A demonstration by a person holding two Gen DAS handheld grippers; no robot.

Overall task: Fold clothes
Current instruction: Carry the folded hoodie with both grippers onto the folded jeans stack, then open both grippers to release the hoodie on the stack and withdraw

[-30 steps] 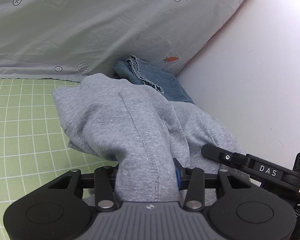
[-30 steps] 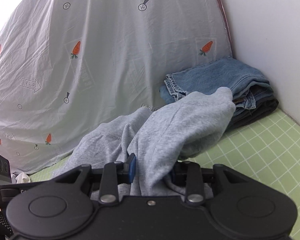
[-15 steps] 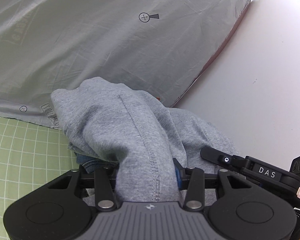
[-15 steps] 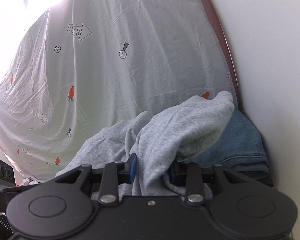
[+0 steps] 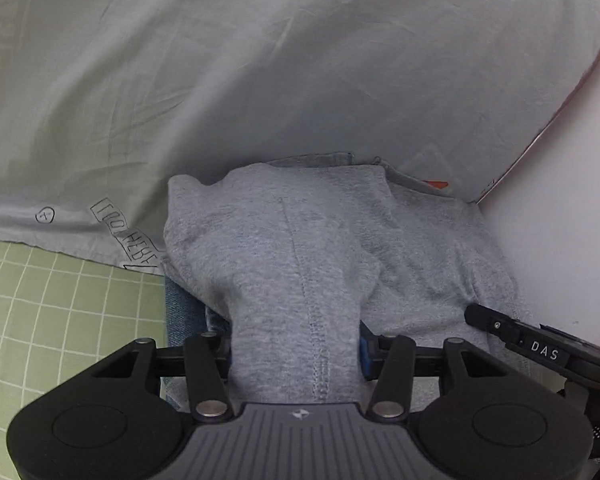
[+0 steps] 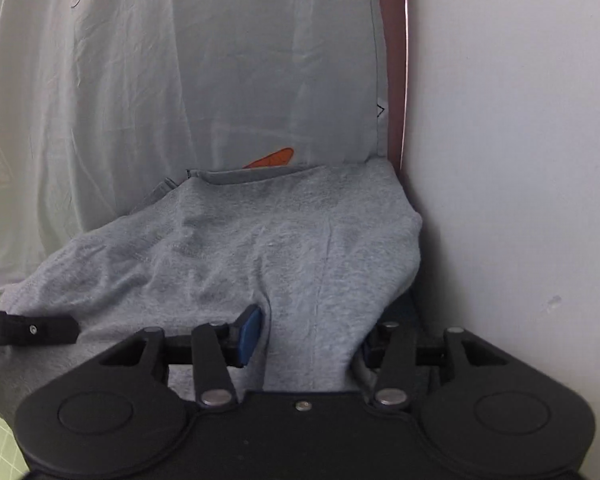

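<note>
**Views.** The left wrist view shows folded blue jeans (image 5: 184,312) protruding from under the left edge of the grey garment (image 5: 300,240). The right wrist view does not show them. It shows instead a brown strip (image 6: 396,60) running up between sheet and wall.

**Left gripper** (image 5: 296,344): the jaws have just been opening. A seamed fold of the garment fills the gap and touches the blue pad on the right. Whether the pads press on it cannot be told.

**Right gripper** (image 6: 312,340): the jaws have just been opening and stand spread. A fold lies between them, and the left blue pad stands just clear of the cloth (its face is exposed).

**Task item.** The garment lies in the corner, on top of the jeans.

**Surface and room.** A green grid mat (image 5: 40,320) lies at left, a pale printed sheet (image 5: 260,60) hangs behind, and a white wall (image 5: 560,200) closes the right.

**Clearance.** The garment's far edge touches the sheet and its right edge lies beside the wall. Open mat lies to the left only.
</note>
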